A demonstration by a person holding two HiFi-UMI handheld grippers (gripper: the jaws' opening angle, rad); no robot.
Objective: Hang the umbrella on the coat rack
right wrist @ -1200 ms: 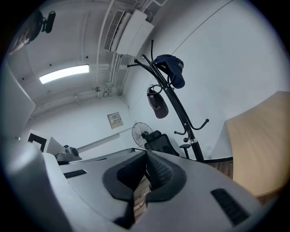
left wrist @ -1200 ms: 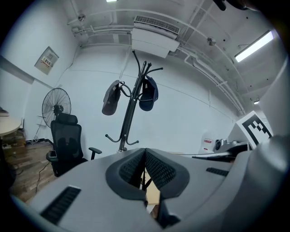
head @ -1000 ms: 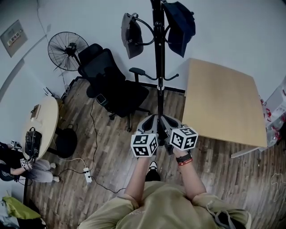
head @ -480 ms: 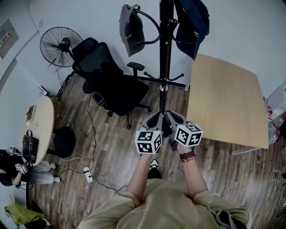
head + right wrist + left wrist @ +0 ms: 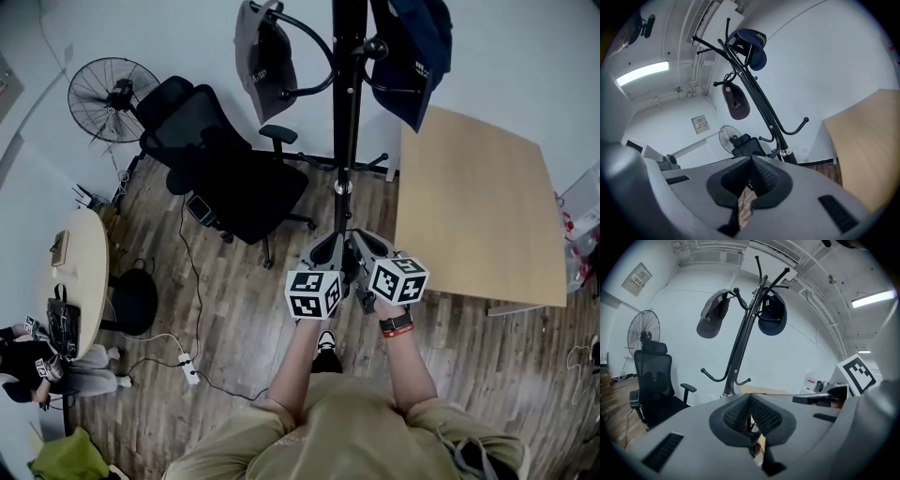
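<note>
No umbrella shows in any view. The black coat rack (image 5: 349, 122) stands straight ahead of me, with a grey cap (image 5: 260, 61) on a left hook and a navy cap (image 5: 417, 47) on a right hook. Its lower hooks (image 5: 717, 377) are bare. My left gripper (image 5: 328, 251) and right gripper (image 5: 367, 246) are held side by side at chest height, aimed at the pole's lower part. In the left gripper view the left gripper (image 5: 750, 399) has its jaws pressed together with nothing between them. The right gripper (image 5: 751, 161) is likewise shut and holds nothing.
A black office chair (image 5: 220, 159) and a standing fan (image 5: 108, 89) are left of the rack. A light wooden table (image 5: 473, 206) stands to its right. A round table (image 5: 80, 267) with a seated person (image 5: 37, 361) is at the far left, and cables and a power strip (image 5: 187, 366) lie on the wood floor.
The rack, chair and fan have slid up and outward in the head view as I came slightly closer. Both grippers stay shut, side by side.
</note>
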